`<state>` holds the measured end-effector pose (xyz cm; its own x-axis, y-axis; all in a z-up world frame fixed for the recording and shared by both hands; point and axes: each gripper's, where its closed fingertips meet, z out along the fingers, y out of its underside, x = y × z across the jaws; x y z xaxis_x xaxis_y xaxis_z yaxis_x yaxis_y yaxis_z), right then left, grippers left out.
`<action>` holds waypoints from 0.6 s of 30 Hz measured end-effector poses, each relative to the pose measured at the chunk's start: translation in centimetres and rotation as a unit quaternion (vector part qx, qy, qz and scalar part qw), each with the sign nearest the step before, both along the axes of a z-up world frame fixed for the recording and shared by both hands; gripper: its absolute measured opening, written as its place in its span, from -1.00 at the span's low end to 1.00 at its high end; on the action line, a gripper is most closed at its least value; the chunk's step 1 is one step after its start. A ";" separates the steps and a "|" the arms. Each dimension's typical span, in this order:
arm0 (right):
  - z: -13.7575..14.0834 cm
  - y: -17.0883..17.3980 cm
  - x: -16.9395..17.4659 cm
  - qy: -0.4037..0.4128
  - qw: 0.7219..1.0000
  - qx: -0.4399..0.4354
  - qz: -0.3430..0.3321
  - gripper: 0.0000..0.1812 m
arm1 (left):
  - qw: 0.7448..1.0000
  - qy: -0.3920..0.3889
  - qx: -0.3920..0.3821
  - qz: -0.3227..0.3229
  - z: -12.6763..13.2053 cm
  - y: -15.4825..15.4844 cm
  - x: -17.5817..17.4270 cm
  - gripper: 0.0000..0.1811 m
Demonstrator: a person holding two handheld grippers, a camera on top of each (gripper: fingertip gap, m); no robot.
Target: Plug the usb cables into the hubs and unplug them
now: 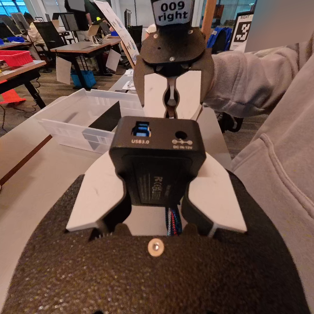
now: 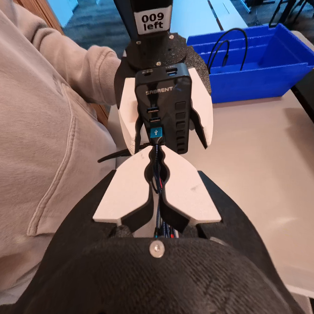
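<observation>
In the right wrist view, the right claw (image 2: 156, 147) is pressed together on a braided USB cable (image 2: 157, 171), just behind its teal plug (image 2: 156, 132), which sits in the 3rd port of the black USB hub (image 2: 164, 95). Cable and claw line up along the hub's long axis, so I judge unplugging needs a straight pull back toward the right claw. Beyond, the left claw (image 2: 167, 110) clamps the hub's sides above the counter (image 2: 246, 153). Farther off, a blue bin (image 2: 254, 88) holds a black cable (image 2: 227, 49).
</observation>
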<state>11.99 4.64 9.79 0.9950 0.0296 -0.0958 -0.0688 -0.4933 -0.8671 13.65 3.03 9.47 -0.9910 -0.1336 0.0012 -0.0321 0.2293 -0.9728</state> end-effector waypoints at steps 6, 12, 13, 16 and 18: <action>0.8 -0.9 -0.3 -0.010 1.000 -0.019 -0.009 -0.96 | 1.000 -0.006 -0.024 -0.006 0.6 -1.0 -0.3 -0.19; 2.5 -0.3 -0.1 0.007 0.997 0.072 -0.019 -0.97 | 0.997 -0.019 -0.077 -0.008 2.6 -0.9 -0.2 -0.16; 2.5 -0.3 -0.2 0.018 0.997 0.075 -0.016 -0.97 | 0.997 -0.016 -0.073 -0.011 2.5 -0.9 -0.3 -0.16; 2.6 -0.4 0.0 0.023 0.995 0.090 -0.019 -0.97 | 0.999 -0.009 -0.049 0.000 1.7 -0.9 -0.1 -0.15; 2.5 -0.3 0.2 0.020 0.995 0.098 -0.022 -0.97 | 0.998 0.004 -0.063 0.012 2.1 -1.0 0.0 -0.15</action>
